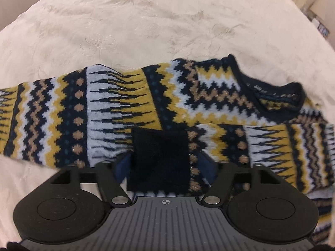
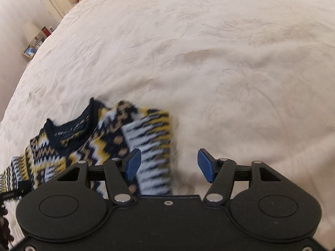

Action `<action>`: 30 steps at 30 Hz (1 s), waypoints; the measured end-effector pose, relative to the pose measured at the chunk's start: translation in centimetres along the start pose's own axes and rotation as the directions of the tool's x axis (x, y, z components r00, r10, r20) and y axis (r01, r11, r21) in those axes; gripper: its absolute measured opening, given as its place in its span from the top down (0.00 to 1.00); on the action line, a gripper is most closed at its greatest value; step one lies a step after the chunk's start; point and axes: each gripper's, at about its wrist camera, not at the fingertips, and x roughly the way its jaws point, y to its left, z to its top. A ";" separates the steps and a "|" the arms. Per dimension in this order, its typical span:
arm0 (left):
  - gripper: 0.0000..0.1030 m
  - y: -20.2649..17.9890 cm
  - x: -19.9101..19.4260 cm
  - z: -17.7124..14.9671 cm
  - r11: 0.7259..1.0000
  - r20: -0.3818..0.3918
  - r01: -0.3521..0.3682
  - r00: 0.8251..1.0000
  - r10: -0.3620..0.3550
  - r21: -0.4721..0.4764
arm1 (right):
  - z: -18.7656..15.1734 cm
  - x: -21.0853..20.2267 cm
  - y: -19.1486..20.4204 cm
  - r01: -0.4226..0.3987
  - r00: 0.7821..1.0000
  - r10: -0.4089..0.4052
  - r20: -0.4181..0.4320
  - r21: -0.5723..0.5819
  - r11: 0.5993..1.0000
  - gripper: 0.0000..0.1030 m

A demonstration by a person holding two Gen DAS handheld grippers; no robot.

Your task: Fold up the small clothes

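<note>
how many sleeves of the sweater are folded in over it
2. One sleeve lies across the sweater below the collar, its dark cuff between the left gripper's open pads. The other sleeve lies folded by the right gripper.

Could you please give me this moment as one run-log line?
left tongs: open, dark cuff between | right tongs: open, empty | patterned sweater: flat on bedspread

Patterned knit sweater (image 1: 167, 96) — navy, mustard, white zigzags — lies flat, sleeves folded in, dark cuff uppermost.
</note>
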 end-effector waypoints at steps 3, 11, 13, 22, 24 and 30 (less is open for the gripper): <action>0.32 -0.5 -2.1 -0.7 1.000 0.029 -0.005 1.000 0.005 -0.013 | 1.0 1.6 -0.7 -0.036 0.999 0.036 -0.015 -0.004 0.999 0.32; 0.32 -1.9 0.1 -1.9 0.999 -0.033 0.024 0.999 -0.023 0.031 | 2.4 5.3 -1.2 -0.120 0.992 0.120 -0.044 0.004 0.993 0.31; 0.30 -1.8 1.6 -2.0 0.999 -0.074 0.021 0.997 -0.019 0.031 | 2.6 5.7 -1.1 -0.138 0.989 0.138 -0.045 0.008 0.990 0.31; 0.02 -2.0 4.0 -1.4 0.997 -0.120 0.069 0.991 -0.065 0.025 | 2.9 6.7 -0.1 -0.160 0.984 0.161 -0.074 0.027 0.987 0.71; 0.01 -2.2 4.1 -1.5 0.997 -0.112 0.065 0.992 -0.062 0.028 | 2.9 6.0 1.0 -0.132 0.989 0.132 -0.067 -0.004 0.991 0.82; 0.01 -2.6 4.1 -1.8 0.998 -0.101 0.057 0.993 -0.053 0.039 | 2.6 2.3 1.9 0.059 0.998 -0.057 0.031 -0.062 0.996 0.85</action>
